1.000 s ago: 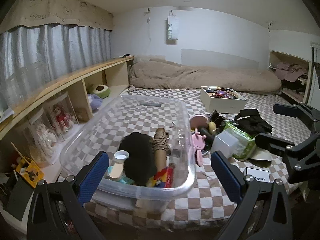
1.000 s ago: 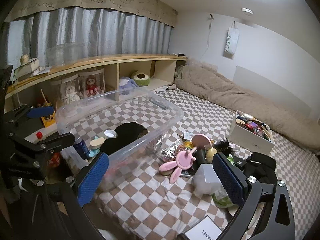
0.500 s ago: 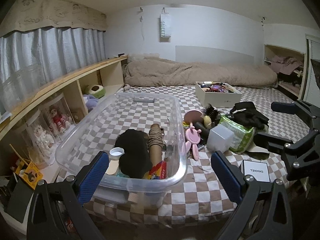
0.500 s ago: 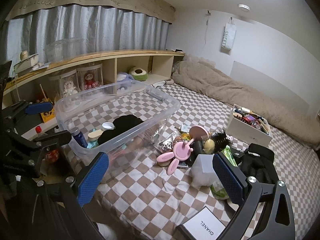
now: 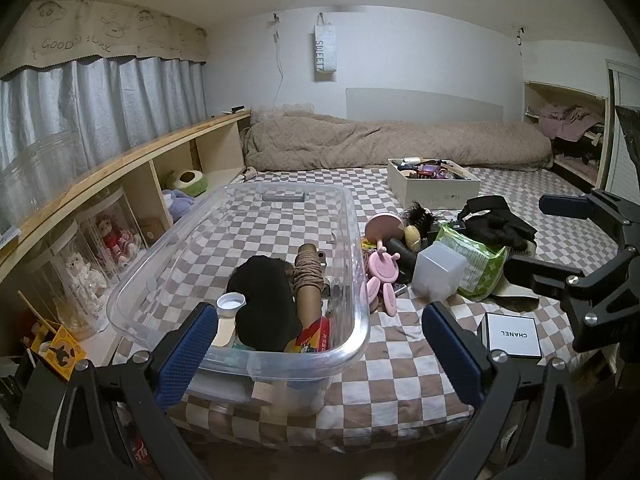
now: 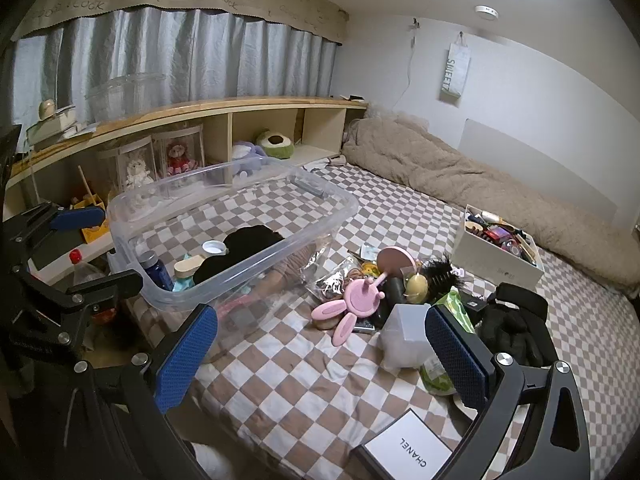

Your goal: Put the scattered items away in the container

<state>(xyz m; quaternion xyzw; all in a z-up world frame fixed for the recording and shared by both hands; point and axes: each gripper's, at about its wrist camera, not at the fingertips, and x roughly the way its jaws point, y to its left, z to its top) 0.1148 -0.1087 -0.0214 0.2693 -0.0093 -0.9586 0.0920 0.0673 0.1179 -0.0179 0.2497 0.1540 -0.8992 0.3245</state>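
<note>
A clear plastic bin point(image 5: 354, 220) sits on the checkered bed with a black cloth point(image 5: 264, 304), a twine roll point(image 5: 308, 276) and small bottles inside. To its right lie scattered items: a pink stand mirror point(image 5: 382, 268), a frosted white box point(image 5: 438, 272), a green wipes pack point(image 5: 476, 264), a black bag point(image 5: 492, 220) and a Chanel box point(image 5: 512, 334). My left gripper point(image 5: 316, 332) hangs open before the bin's near rim. My right gripper point(image 6: 320, 344) is open and empty above the bed, short of the pink mirror point(image 6: 360, 300) and frosted box point(image 6: 404, 336).
A white shoebox point(image 5: 434, 194) full of small things stands further back, before a rolled beige duvet point(image 5: 400, 140). A wooden shelf point(image 6: 200, 112) with dolls and plush toys runs along the left. The bed's front edge is just under both grippers.
Both grippers have drawn back a little from the bed, so the bin and the pile look smaller. Both stay open and nothing has been picked up.
</note>
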